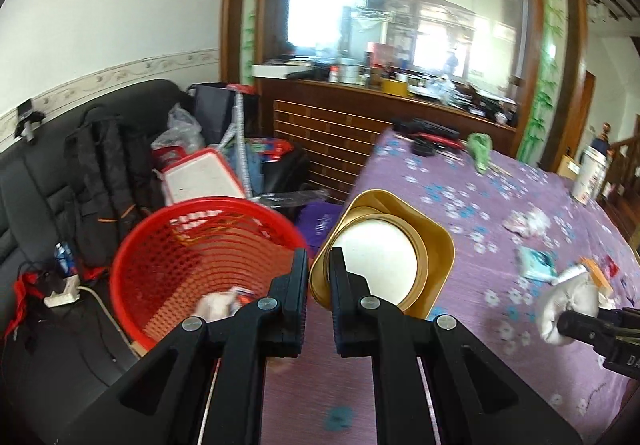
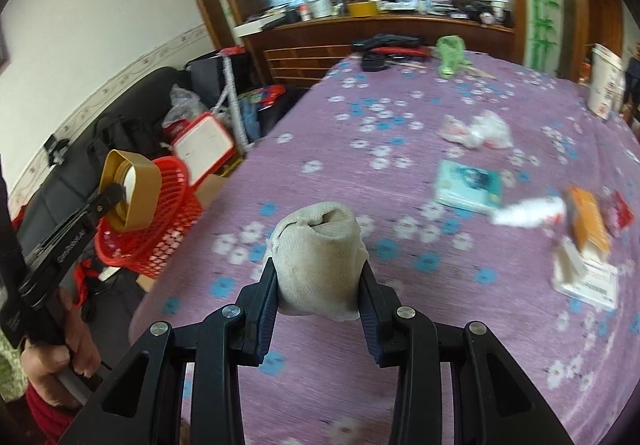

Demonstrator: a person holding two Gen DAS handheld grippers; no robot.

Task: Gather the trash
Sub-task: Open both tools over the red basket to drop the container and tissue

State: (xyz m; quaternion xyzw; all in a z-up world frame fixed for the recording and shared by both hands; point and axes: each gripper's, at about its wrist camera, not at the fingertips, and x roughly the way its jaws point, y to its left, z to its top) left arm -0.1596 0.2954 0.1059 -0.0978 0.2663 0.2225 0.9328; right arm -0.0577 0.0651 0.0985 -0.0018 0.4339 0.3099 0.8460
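My left gripper [image 1: 319,265] is shut on the rim of a gold square container [image 1: 384,241] with a white round inside, held at the table's left edge beside the red mesh basket [image 1: 192,257]. The basket holds some crumpled trash [image 1: 218,305]. From the right wrist view the gold container [image 2: 130,191] hangs over the basket [image 2: 168,221]. My right gripper [image 2: 320,277] is shut on a rolled grey sock [image 2: 320,257] above the purple flowered tablecloth [image 2: 360,185]. The sock also shows in the left wrist view [image 1: 568,305].
On the table lie a crumpled white wrapper [image 2: 476,131], a teal packet [image 2: 468,187], a white tube [image 2: 528,211], an orange box [image 2: 588,223], a white box [image 2: 588,277], a green cloth [image 2: 450,53] and a white tub [image 2: 606,81]. A black sofa [image 1: 48,181] with bags stands left.
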